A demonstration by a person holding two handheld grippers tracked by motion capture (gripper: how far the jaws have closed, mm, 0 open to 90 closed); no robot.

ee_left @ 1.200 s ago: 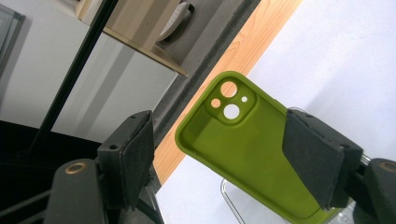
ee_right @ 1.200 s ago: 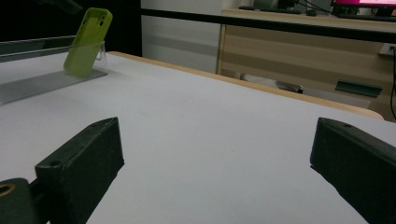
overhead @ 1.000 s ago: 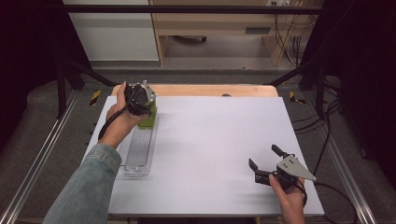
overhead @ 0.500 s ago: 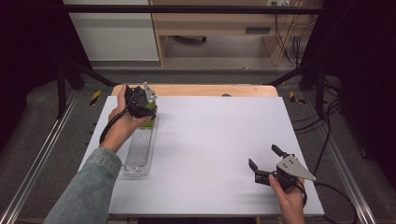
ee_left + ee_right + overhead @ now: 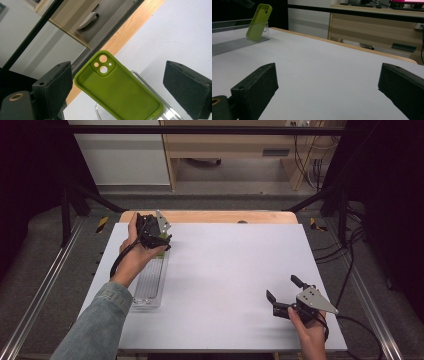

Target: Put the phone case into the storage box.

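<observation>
The left gripper [image 5: 159, 240] hangs at ten o'clock on the white table [image 5: 235, 270], over the far end of a clear ridged tray [image 5: 149, 287]. Its jaws have just been opening and now stand wide on either side of the green phone case [image 5: 117, 90], neither pad touching it. The case leans upright in the tray's far end. At five o'clock the right gripper [image 5: 285, 294] rests with jaws apart, holding nothing.

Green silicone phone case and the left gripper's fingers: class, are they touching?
Apart. The left gripper view shows both fingers standing clear of the green silicone phone case, a gap on each side.
</observation>
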